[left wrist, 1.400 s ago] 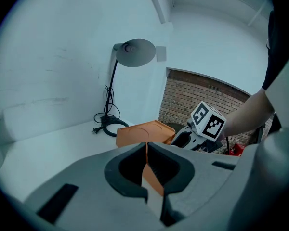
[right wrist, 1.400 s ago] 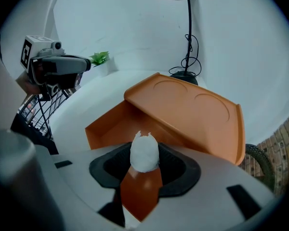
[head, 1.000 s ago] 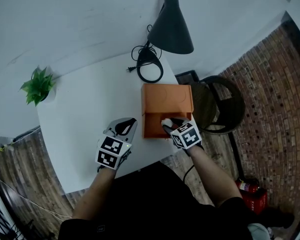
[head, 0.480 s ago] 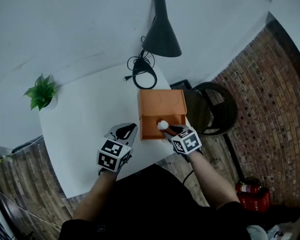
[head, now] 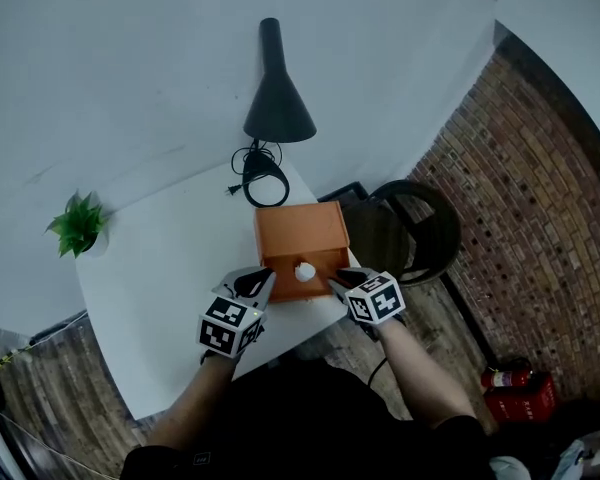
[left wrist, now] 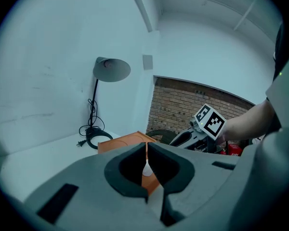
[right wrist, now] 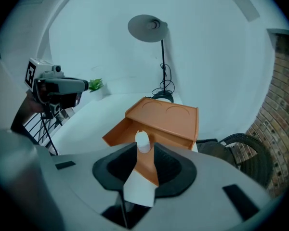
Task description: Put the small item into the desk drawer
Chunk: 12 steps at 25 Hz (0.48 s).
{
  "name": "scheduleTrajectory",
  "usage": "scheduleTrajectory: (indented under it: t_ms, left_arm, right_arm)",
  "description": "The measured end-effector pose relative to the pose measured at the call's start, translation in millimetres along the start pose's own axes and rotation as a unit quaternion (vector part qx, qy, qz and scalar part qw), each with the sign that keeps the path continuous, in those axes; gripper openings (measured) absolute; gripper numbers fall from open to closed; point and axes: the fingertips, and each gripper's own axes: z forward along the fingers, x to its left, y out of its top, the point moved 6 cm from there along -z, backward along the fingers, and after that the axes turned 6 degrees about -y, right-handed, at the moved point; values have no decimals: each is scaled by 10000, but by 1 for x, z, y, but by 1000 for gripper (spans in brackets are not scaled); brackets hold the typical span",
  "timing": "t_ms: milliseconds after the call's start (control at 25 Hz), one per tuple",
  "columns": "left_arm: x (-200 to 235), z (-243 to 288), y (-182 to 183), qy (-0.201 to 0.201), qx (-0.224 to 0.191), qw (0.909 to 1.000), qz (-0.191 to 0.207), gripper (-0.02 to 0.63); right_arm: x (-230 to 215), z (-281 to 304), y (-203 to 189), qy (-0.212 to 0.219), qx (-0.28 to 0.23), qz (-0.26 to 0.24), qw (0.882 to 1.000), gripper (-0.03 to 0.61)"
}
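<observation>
While the right claw (head: 340, 276) hangs just off the near right corner of the orange drawer unit (head: 302, 230), its jaws stand apart with nothing pressed between them; they have just been closing. Small item (head: 305, 269) lies inside the pulled-out drawer (right wrist: 116, 133), just beyond the right claw's tips, not touching them.

Item look: small, white, rounded on top, lower band a bit greyer, standing upright on the drawer floor near the back of the open part.

Drawer unit: plain orange, flat top with two shallow round recesses visible in the right gripper view. It sits at the right edge of the white counter (head: 170, 258).

Left claw (head: 260, 278) sits over the counter just left of the drawer's near end, jaws closed to a thin slit, empty. The white item shows through that slit, further off.

Markings: each claw carries a cube with black-and-white square marker patterns, and that is the only print that can be made out.

Other stuff: black cone-shade lamp (head: 277, 103) at the far side of the counter, coiled black cable (head: 263, 186) at its base, small green plant (head: 78, 223) at the far left corner. Dark round chair (head: 410, 233) right of the counter on brick-pattern flooring, red canister (head: 510, 396) near right.
</observation>
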Motion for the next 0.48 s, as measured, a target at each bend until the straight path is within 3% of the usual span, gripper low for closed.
scheduleTrajectory:
  t_ms: [480]
  left_arm:
    - [-54, 49, 51, 162, -66, 9992, 348, 20]
  right_arm:
    - [-60, -84, 4, 160, -1034, 164, 9944, 67]
